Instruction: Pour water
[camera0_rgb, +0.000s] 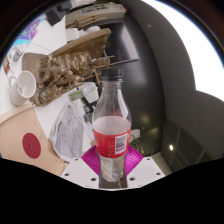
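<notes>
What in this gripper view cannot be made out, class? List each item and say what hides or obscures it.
- The bottle's base, gripper view: cut off between the finger pads.
- Whether both fingers press the bottle: the contact is hidden low behind it.
- The clear glass beside the bottle: too transparent to tell if it holds water.
- The label's wording: too small.

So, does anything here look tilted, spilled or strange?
Nothing looks spilled. The plastic bottle with the red label stands between the gripper fingers, roughly upright, cap off it seems. The whole scene looks slanted, so the gripper may be tilted. The table looks dry.
</notes>
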